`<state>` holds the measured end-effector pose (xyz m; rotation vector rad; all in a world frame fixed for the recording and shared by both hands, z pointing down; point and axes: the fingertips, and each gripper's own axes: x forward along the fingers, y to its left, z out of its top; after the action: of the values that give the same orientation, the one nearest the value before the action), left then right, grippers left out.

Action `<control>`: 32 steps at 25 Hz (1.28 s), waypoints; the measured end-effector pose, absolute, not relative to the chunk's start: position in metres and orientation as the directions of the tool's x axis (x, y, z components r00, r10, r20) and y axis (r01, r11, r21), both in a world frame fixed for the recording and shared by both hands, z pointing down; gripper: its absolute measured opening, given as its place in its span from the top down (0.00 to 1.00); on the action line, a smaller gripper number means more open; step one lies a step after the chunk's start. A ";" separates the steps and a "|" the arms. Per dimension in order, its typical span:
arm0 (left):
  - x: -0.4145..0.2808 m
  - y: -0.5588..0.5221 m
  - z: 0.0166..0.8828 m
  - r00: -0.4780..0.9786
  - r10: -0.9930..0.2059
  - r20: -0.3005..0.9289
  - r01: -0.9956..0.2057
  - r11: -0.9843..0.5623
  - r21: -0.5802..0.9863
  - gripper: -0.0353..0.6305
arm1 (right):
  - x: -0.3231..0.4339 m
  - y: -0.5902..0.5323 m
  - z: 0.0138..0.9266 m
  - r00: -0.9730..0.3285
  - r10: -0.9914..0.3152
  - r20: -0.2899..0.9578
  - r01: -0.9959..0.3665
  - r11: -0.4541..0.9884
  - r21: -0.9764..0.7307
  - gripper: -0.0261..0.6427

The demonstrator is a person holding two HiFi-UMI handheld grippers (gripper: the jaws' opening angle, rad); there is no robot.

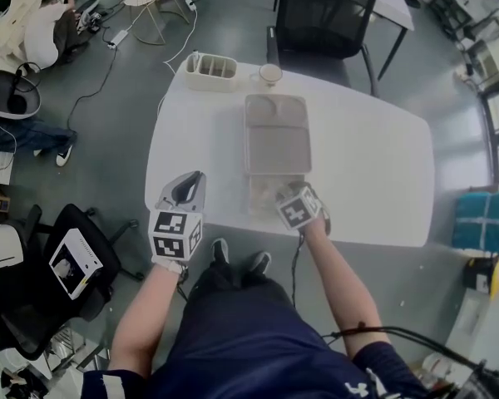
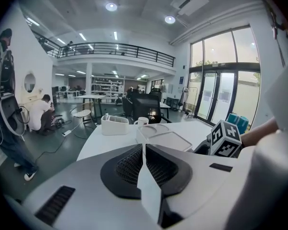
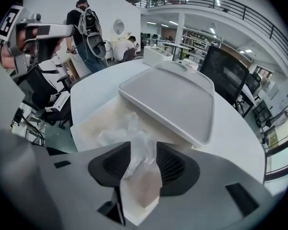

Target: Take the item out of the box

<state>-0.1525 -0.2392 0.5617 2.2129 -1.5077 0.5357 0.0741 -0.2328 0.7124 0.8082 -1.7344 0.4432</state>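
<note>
**Head view:** the right tongs (image 1: 287, 196) dip into the open 6 o'clock end of the box (image 1: 254, 199) on the white surface (image 1: 366, 165). The lid (image 1: 276, 135) covers the box's 12 o'clock part. The left tongs (image 1: 190, 186) hang at the box's 9 o'clock.

**Left gripper view:** the left tongs are pressed together and hold nothing.

**Right gripper view:** the right tongs stand spread around the crumpled clear packet (image 3: 127, 131), which lies inside the box.

The grab likely goes best if they sink a little, pinch the packet's bunched middle firmly, then lift straight up, clear of the lid.
</note>
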 end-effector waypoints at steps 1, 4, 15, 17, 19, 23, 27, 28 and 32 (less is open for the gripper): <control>-0.156 -0.239 0.563 0.338 -0.780 0.527 -0.938 -0.327 0.118 0.88 | 0.073 -0.233 0.713 -0.149 -0.289 0.946 -0.708 0.699 0.102 0.69; -0.159 -0.238 0.564 0.336 -0.780 0.527 -0.939 -0.318 0.128 0.88 | 0.066 -0.230 0.718 -0.161 -0.253 0.954 -0.693 0.717 0.073 0.74; -0.153 -0.236 0.568 0.351 -0.772 0.530 -0.933 -0.335 0.130 0.88 | 0.062 -0.219 0.723 -0.191 -0.236 0.953 -0.654 0.755 0.056 0.91; -0.152 -0.236 0.568 0.354 -0.770 0.531 -0.932 -0.341 0.127 0.88 | 0.059 -0.217 0.720 -0.218 -0.255 0.942 -0.644 0.763 0.058 0.92; -0.151 -0.238 0.566 0.357 -0.771 0.528 -0.930 -0.345 0.124 0.88 | 0.056 -0.219 0.713 -0.238 -0.297 0.925 -0.637 0.766 0.081 0.93; -0.142 -0.238 0.561 0.371 -0.772 0.516 -0.923 -0.365 0.119 0.88 | 0.058 -0.225 0.695 -0.266 -0.365 0.892 -0.643 0.757 0.118 0.94; -0.133 -0.236 0.555 0.389 -0.769 0.507 -0.915 -0.386 0.116 0.88 | 0.056 -0.226 0.675 -0.309 -0.399 0.863 -0.661 0.743 0.107 0.94; -0.131 -0.236 0.554 0.392 -0.769 0.505 -0.913 -0.391 0.114 0.88 | 0.055 -0.225 0.669 -0.319 -0.407 0.856 -0.662 0.742 0.107 0.94; -0.128 -0.236 0.549 0.398 -0.771 0.498 -0.910 -0.400 0.109 0.88 | 0.057 -0.228 0.647 -0.331 -0.456 0.826 -0.673 0.728 0.132 0.94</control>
<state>-0.1284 -0.2363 0.5494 2.2963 -1.4520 0.5293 0.0568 -0.2275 0.6468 0.8607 -1.9861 0.2895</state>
